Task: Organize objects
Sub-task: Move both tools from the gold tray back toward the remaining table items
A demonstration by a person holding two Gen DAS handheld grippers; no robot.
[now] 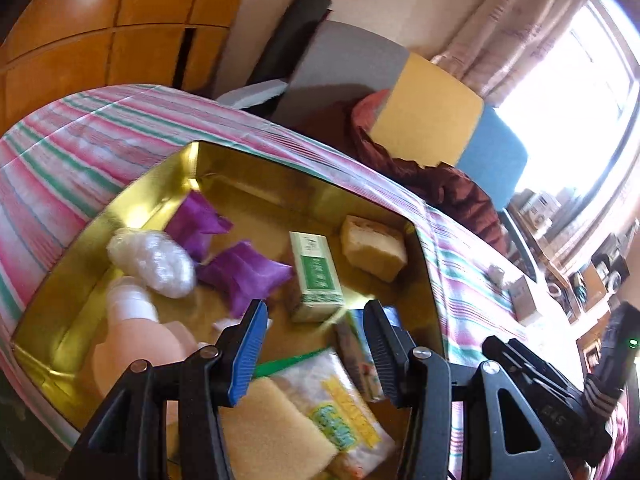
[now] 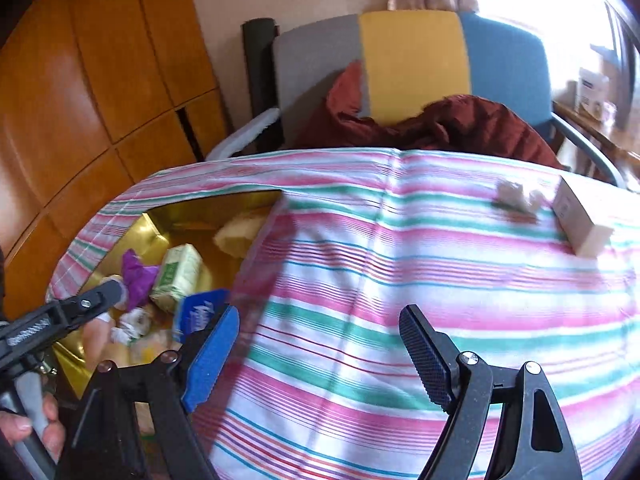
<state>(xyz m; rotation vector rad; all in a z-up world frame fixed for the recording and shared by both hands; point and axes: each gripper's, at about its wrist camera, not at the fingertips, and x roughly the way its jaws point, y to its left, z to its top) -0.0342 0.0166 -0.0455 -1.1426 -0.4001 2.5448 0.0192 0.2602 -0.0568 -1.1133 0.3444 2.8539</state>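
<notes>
A gold box [image 1: 132, 204] sits on the striped cloth and holds several items: two purple pouches [image 1: 244, 272], a green-white carton [image 1: 316, 276], a tan sponge block [image 1: 376, 246], a clear wrapped bundle [image 1: 154, 258], a peach bottle [image 1: 132, 344], a yellow sponge [image 1: 276, 424] and a snack packet [image 1: 340, 404]. My left gripper [image 1: 318, 344] is open and empty above the box's near side. My right gripper [image 2: 320, 356] is open and empty over the striped cloth [image 2: 400, 280], right of the box [image 2: 160, 216]. A small beige box [image 2: 580, 220] and a crumpled wrapper [image 2: 516, 196] lie far right on the cloth.
A chair [image 2: 412, 64] with grey, yellow and blue panels stands behind the table with a maroon garment [image 2: 460, 124] on it. A wooden cabinet [image 2: 80, 80] is at the left. A bright window [image 1: 580, 80] and cluttered shelves [image 1: 560, 240] are at the right.
</notes>
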